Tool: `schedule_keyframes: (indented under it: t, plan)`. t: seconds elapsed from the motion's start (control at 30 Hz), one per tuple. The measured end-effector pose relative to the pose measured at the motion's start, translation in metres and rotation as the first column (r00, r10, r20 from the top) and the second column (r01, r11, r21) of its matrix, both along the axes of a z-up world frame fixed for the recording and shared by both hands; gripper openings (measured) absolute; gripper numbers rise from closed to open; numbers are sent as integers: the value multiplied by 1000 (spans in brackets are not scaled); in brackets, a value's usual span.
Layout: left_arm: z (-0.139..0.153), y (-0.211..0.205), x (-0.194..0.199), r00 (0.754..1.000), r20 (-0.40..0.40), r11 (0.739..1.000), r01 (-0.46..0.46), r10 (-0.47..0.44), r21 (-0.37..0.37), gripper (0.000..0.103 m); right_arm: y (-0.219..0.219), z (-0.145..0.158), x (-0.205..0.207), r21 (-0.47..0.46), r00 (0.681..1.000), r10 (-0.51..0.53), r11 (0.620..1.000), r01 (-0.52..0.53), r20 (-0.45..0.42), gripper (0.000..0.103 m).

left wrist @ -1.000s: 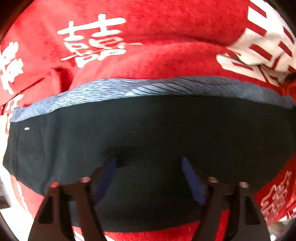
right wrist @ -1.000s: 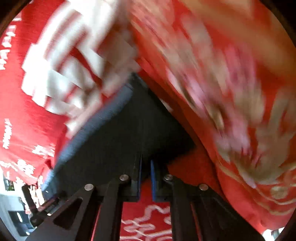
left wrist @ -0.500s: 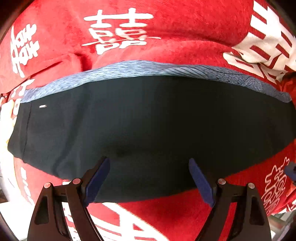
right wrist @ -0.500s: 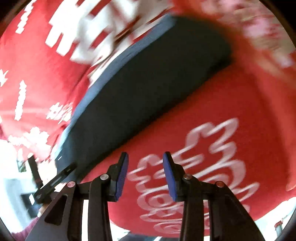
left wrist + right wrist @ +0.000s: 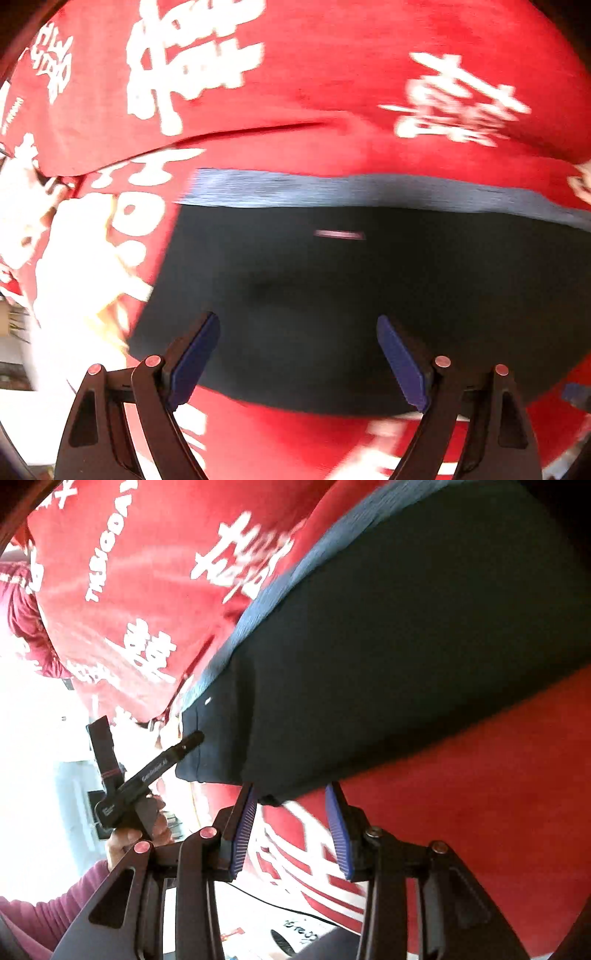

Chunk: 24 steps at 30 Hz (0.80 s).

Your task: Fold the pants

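Black pants lie folded into a long band on a red cloth with white characters; a grey-blue waistband runs along the far edge. My left gripper hangs open over the pants' near-left part, nothing between its pads. In the right wrist view the pants stretch up to the right. My right gripper stands open at their near corner, which reaches the gap without being pinched. One finger of the left gripper touches the pants' left end.
A hand in a maroon sleeve holds the left gripper. Below the red cloth's front edge lies a white surface with a black cable and papers. Bright, washed-out room at the left.
My right gripper has opened, let go of the pants and drawn back to their near corner. The left gripper has slid toward the pants' left end, still open.
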<state>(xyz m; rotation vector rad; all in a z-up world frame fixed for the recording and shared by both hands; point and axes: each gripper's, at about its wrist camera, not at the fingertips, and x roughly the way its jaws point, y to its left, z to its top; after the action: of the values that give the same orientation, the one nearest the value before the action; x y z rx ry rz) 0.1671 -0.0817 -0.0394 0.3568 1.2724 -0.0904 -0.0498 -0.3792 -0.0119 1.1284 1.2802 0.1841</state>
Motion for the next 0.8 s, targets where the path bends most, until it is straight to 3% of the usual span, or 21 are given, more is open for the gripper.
schedule_keyframes:
  t: [0.1,0.17,0.3,0.37,0.47,0.57,0.7,0.8]
  plan:
    - [-25,39,18,1000,-19,999,-3,3,36,90,24,-15,12,11,1000,-14,1000,14,-12,42]
    - [-32,57,22,1000,-7,999,15,-16,-28,103,31,-20,15,-5,1000,-26,1000,26,-16,42]
    - [-40,75,28,999,-50,989,-7,0,-145,103,30,-25,13,4,997,-78,997,78,-23,42]
    - [-42,76,28,999,-47,987,5,-13,-161,103,34,-24,20,7,996,-90,996,91,-28,42]
    - [-42,77,29,998,-53,985,13,-22,-172,103,38,-10,41,-85,998,-62,995,61,-11,13]
    - [-43,78,31,998,-51,982,23,-33,-189,103,41,8,40,-137,999,-40,990,44,30,10]
    - [-43,76,29,999,-33,984,31,-37,-173,103,47,-19,12,-156,995,-67,986,54,-78,7]
    - [-35,70,27,999,-46,994,12,-17,-113,103,42,-21,3,-116,992,-97,989,87,-80,6]
